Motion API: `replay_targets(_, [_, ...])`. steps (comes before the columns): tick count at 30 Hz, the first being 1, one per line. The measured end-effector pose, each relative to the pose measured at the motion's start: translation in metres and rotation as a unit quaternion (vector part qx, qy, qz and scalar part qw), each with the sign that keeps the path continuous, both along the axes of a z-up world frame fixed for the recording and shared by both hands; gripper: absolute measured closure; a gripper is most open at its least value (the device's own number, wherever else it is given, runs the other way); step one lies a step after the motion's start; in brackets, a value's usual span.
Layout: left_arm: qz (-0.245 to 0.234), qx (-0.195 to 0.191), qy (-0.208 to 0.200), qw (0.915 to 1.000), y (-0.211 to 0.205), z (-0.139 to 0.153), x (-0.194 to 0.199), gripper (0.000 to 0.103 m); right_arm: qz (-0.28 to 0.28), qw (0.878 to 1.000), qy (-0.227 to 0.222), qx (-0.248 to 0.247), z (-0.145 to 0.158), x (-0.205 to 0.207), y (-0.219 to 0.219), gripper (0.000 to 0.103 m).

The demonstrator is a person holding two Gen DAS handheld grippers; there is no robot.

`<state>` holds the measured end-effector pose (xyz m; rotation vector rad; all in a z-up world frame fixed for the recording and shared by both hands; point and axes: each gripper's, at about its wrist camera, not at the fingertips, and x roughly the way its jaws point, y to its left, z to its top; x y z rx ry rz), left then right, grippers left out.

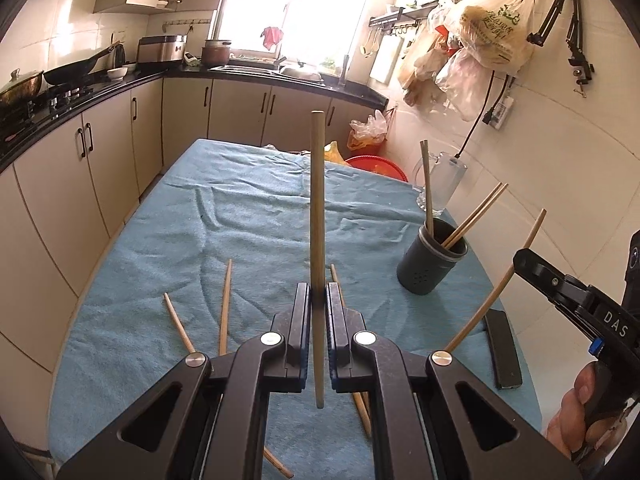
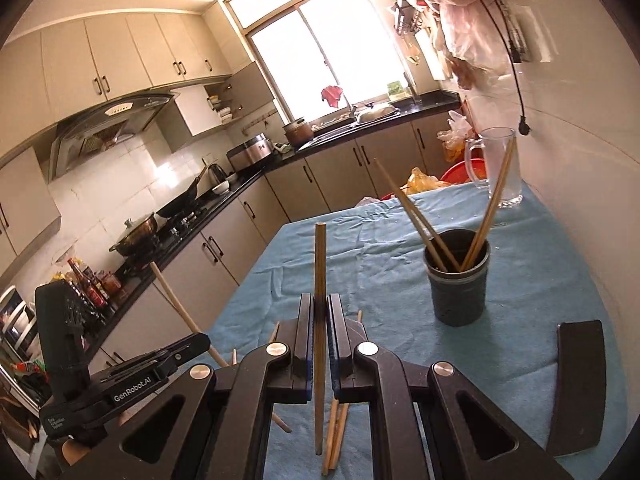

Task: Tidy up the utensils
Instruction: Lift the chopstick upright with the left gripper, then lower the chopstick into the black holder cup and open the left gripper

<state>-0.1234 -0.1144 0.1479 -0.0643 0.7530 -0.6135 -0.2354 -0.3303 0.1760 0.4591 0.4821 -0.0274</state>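
Chopstick [image 1: 318, 216] stands clamped in left gripper [image 1: 319, 300], another in right gripper [image 2: 320, 312].

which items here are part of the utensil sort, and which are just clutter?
In the job:
left gripper clamping a chopstick
right gripper clamping a second chopstick
dark holder cup with chopsticks in it
loose chopsticks on the blue cloth

Lying about:
glass mug
flat black case
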Motion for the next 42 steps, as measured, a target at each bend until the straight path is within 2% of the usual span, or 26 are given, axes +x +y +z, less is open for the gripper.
replay_targets(14, [-0.017, -0.007, -0.011, 0.9998, -0.01, 0.012, -0.014, 0.096, -0.036, 0.999, -0.018, 0.01, 0.011, -0.025, -0.025, 0.096])
replay_targets(42, [-0.025, -0.011, -0.022, 0.9994, -0.011, 0.024, -0.031, 0.096, -0.041, 0.998, -0.033, 0.016, 0.017, -0.046, -0.031, 0.096])
